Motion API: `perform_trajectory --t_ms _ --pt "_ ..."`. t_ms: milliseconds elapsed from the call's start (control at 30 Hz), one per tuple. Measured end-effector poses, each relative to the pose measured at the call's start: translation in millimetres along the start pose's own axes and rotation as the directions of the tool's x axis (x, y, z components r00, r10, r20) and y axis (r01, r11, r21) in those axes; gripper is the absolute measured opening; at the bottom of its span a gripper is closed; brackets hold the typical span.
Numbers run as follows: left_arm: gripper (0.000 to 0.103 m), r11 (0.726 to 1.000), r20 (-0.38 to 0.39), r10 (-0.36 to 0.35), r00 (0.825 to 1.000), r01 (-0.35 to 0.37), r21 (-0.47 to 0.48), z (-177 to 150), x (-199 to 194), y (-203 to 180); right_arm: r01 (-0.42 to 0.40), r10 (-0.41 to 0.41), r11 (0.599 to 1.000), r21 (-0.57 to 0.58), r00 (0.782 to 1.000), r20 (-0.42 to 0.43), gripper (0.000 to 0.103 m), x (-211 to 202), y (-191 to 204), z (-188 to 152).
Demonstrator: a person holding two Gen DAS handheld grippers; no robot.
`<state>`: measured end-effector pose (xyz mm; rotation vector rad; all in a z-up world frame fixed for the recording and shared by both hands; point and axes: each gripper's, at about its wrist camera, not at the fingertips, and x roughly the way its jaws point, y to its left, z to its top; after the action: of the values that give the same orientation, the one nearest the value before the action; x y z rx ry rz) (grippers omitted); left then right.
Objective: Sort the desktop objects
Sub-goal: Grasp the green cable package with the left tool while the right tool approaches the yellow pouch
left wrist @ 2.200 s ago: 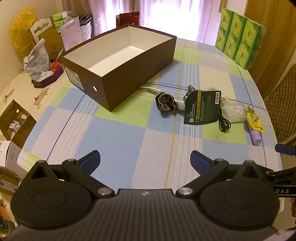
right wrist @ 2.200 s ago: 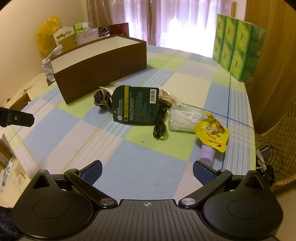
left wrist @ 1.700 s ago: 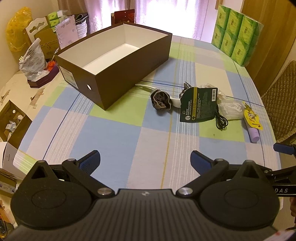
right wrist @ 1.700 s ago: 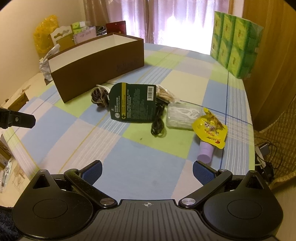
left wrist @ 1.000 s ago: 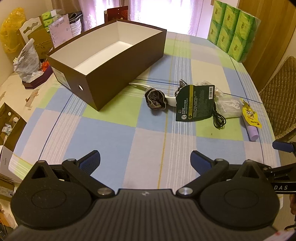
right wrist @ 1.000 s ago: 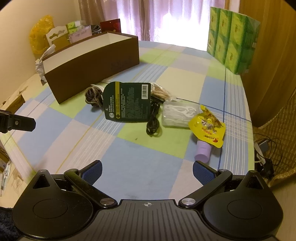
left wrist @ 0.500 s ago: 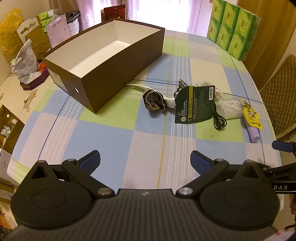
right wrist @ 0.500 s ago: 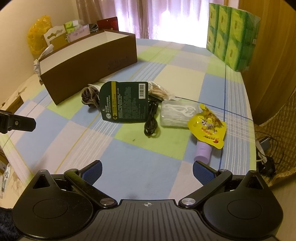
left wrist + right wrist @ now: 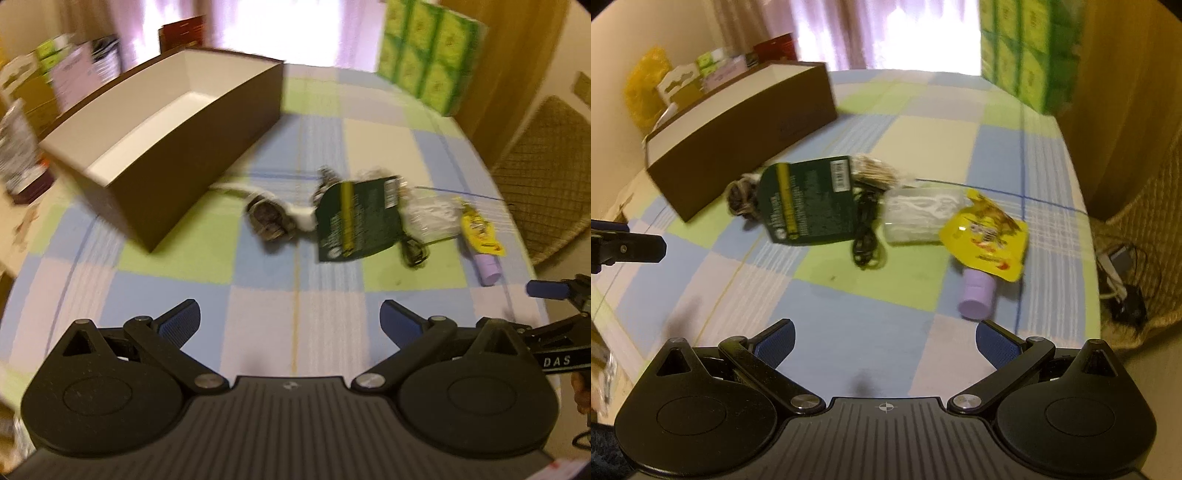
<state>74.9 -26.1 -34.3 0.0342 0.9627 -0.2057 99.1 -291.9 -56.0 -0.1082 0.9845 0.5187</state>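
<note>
— Both grippers, state? Left gripper [image 9: 290, 317] and right gripper [image 9: 885, 339]?

— Each stood wide, blue pads far apart, nothing between them; both hung above the near part of the checked tablecloth [image 9: 849, 332], clear of every item.

— Items for sorting, position?

— One cluster, mid-table, right of the brown box [image 9: 162, 136]. Box: open top, white inside, set at a slant on the cloth. Nearest its corner, a dark bundled scrunchie-like item [image 9: 271, 221], touching a white curved piece [image 9: 295, 214]. Next, a dark green hang-card [image 9: 809, 201], overlapping a coil of black cable [image 9: 868, 236]. Behind the card, a pack of thin brown sticks [image 9: 871, 173]. Then a clear plastic case [image 9: 916, 214] with white contents, just beside a yellow pouch [image 9: 988, 232], which lay over the upper end of a lilac cylinder [image 9: 977, 293] on its side.

— Legible writing?

— Card: yellow stripe and a white barcode label; text too blurred to read. Pouch print unreadable. Letters "DAS" showed on the right gripper's body in the left wrist view.

— Surroundings?

— Green tissue packs [image 9: 428, 55], stacked at the table's far right edge. Woven chair [image 9: 543, 177] at right. Bright curtained window [image 9: 886, 29] behind. Yellow bag [image 9: 646, 85] and assorted cartons at far left. Cables on the floor [image 9: 1123, 284] at right.

— Obstructions?

— Open cloth only between both grippers and the cluster.
</note>
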Motion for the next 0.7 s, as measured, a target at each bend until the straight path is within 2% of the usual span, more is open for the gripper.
perform_trajectory --t_ms 100,233,400,600,700 --pt "0.102 0.995 0.022 -0.042 0.999 0.040 0.093 10 11 -4 0.017 -0.018 0.999 0.042 1.000 0.008 0.101 -3 -18 0" --pt "0.102 0.973 0.013 -0.112 0.994 0.106 0.207 26 31 -7 0.068 -0.069 0.992 0.103 0.998 0.012 0.101 -8 -44 -1" --pt "0.097 0.926 -0.014 -0.208 0.978 0.201 0.319 49 59 -8 0.134 -0.136 0.970 0.205 0.991 -0.005 0.101 -12 -77 -7" --pt "0.090 0.863 -0.057 -0.261 0.964 0.259 0.434 77 94 -15 0.197 -0.192 0.939 0.281 0.980 -0.046 0.101 -13 -97 -14" --pt "0.084 0.831 -0.095 -0.272 0.958 0.284 0.478 86 113 -22 0.217 -0.205 0.926 0.310 0.976 -0.069 0.101 -12 -103 -18"
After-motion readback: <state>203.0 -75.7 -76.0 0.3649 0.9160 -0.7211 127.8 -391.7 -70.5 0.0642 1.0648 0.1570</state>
